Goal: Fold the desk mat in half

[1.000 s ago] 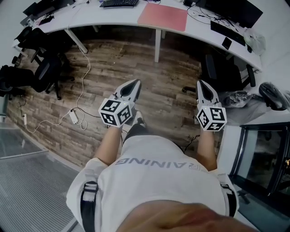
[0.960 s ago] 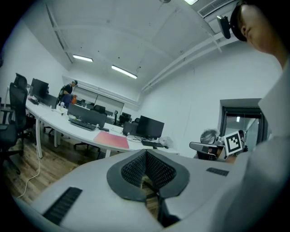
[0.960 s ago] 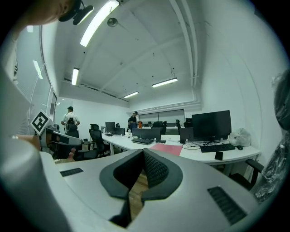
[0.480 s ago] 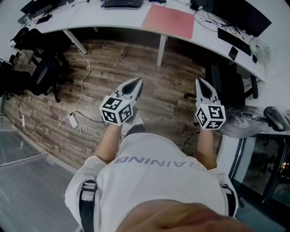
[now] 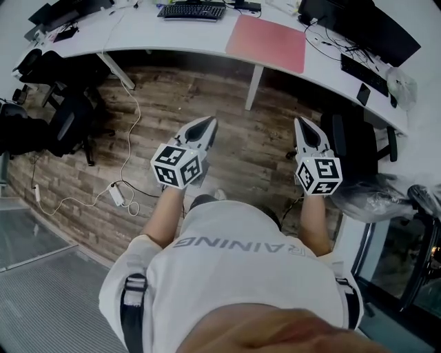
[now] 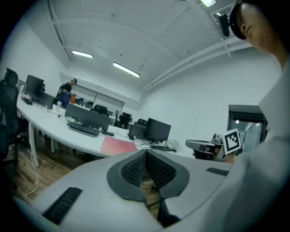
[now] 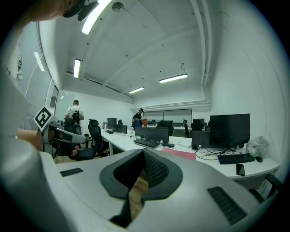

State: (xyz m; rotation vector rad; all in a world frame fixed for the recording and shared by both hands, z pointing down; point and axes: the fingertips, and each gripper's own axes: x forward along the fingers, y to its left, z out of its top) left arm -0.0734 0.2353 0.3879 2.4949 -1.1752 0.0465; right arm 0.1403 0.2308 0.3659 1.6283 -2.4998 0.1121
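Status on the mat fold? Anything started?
Done: nothing. The pink desk mat lies flat and unfolded on the white desk.
In hand: nothing. The left claw and right claw are both shut and empty, held over the wood floor, short of the desk.
Left: everything. Reach the mat, grip an edge, and fold it over onto the other half.

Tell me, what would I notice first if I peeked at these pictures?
Probably the two grey grippers with black-and-white marker cubes: the left gripper and the right gripper, held out over the brown wooden floor, both shut and empty. Next comes the flat pink desk mat, lying unfolded on the long curved white desk ahead, near a black keyboard.
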